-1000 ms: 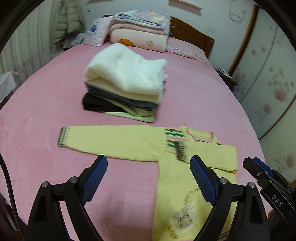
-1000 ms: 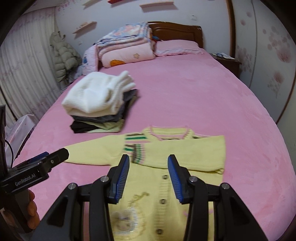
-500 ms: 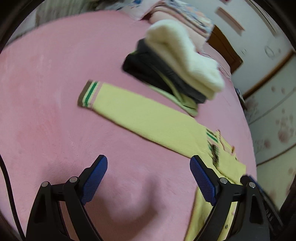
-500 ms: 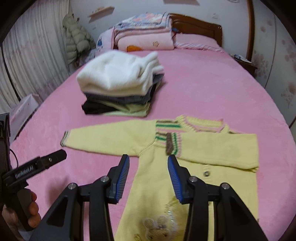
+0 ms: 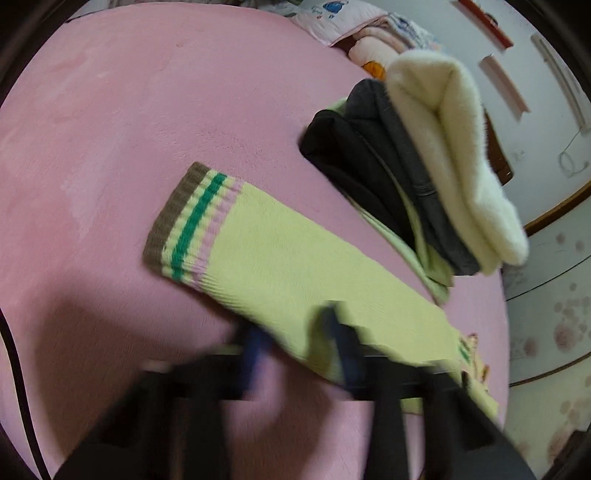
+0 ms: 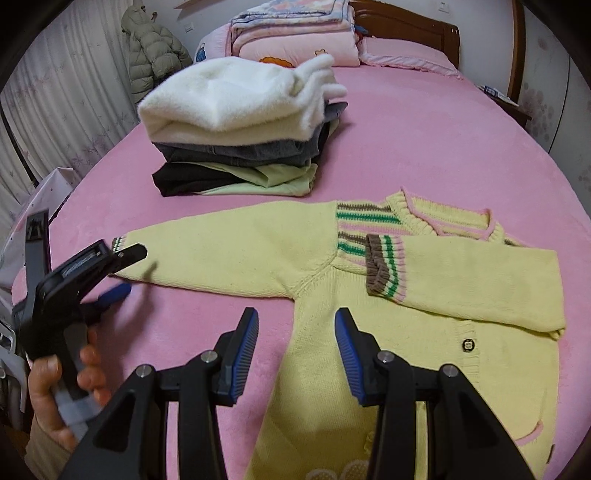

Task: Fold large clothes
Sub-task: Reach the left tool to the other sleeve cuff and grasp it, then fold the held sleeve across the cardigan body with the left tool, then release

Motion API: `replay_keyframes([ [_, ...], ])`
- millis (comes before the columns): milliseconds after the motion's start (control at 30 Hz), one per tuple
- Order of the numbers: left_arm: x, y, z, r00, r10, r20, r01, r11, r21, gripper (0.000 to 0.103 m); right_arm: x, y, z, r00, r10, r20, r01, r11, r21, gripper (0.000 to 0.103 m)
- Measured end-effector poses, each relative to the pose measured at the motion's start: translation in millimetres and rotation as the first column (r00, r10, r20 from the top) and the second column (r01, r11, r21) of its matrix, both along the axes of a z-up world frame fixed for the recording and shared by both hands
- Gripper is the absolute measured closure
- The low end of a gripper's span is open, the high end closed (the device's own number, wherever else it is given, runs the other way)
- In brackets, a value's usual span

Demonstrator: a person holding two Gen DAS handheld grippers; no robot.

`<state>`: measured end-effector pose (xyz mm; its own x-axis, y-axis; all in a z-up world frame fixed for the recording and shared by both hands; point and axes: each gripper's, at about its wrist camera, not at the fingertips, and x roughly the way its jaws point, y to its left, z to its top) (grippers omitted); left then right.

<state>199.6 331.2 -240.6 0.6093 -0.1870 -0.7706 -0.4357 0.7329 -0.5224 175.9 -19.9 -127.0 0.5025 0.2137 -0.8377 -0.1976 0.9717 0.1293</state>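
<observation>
A yellow knit cardigan lies flat on the pink bed. Its right sleeve is folded across the chest. Its left sleeve stretches out, striped cuff at the end. My left gripper is blurred and closing around the sleeve's near edge, its jaws narrowed; it also shows in the right wrist view by the cuff. My right gripper is open and empty, hovering over the cardigan's left side below the armpit.
A stack of folded clothes, white fleece on top, sits just behind the cardigan. Folded quilts and pillows lie at the wooden headboard. A puffy coat hangs at the far left. The bed's left edge is near my left gripper.
My left gripper swung left and down to the outstretched sleeve and its jaws have narrowed from wide open. My right gripper moved slightly closer over the cardigan, still open.
</observation>
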Motion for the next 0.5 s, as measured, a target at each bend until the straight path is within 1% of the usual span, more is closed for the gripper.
replay_keyframes([
  [67, 3.6, -0.3, 3.0, 1.000, 0.010, 0.007, -0.010, 1.000, 0.007, 0.098, 1.2, -4.4, -3.5, 1.000, -0.006, -0.007, 0.006, 1.000, 0.005, 0.060],
  [133, 4.9, -9.9, 16.1, 1.000, 0.005, 0.030, -0.008, 0.997, 0.072, 0.098, 2.0, -10.5, -5.3, 1.000, -0.015, -0.009, 0.015, 1.000, 0.011, 0.060],
  [167, 4.8, -19.9, 27.4, 0.999, -0.005, 0.048, -0.001, 0.992, 0.123, 0.099, 2.5, -13.0, -5.6, 1.000, -0.019, -0.010, 0.019, 1.000, 0.014, 0.060],
  [200, 5.2, -29.4, 39.3, 0.997, -0.021, 0.072, 0.009, 0.987, 0.162, 0.099, 2.8, -17.1, -5.5, 1.000, -0.026, -0.009, 0.026, 1.000, 0.017, 0.060],
  [267, 5.5, -51.5, 64.0, 0.989, -0.070, 0.127, 0.041, 0.976, 0.216, 0.099, 3.2, -25.7, -4.1, 0.999, -0.041, -0.004, 0.041, 0.999, 0.024, 0.060],
  [367, 5.6, -93.0, 99.7, 0.966, -0.177, 0.189, 0.117, 0.949, 0.294, 0.099, 1.9, -42.0, 1.8, 0.998, -0.069, 0.012, 0.069, 0.997, 0.036, 0.060],
  [400, 6.7, -117.0, 114.3, 0.948, -0.236, 0.212, 0.157, 0.930, 0.332, 0.098, 1.1, -49.4, 4.4, 0.996, -0.082, 0.021, 0.081, 0.996, 0.040, 0.060],
  [433, 6.4, -134.2, 124.4, 0.935, -0.276, 0.223, 0.185, 0.916, 0.355, 0.098, -0.7, -59.2, 7.8, 0.994, -0.100, 0.032, 0.099, 0.994, 0.044, 0.060],
  [500, 9.0, -176.5, 138.8, 0.899, -0.368, 0.238, 0.258, 0.883, 0.391, 0.098, -3.3, -76.5, 12.6, 0.990, -0.132, 0.044, 0.129, 0.990, 0.054, 0.060],
])
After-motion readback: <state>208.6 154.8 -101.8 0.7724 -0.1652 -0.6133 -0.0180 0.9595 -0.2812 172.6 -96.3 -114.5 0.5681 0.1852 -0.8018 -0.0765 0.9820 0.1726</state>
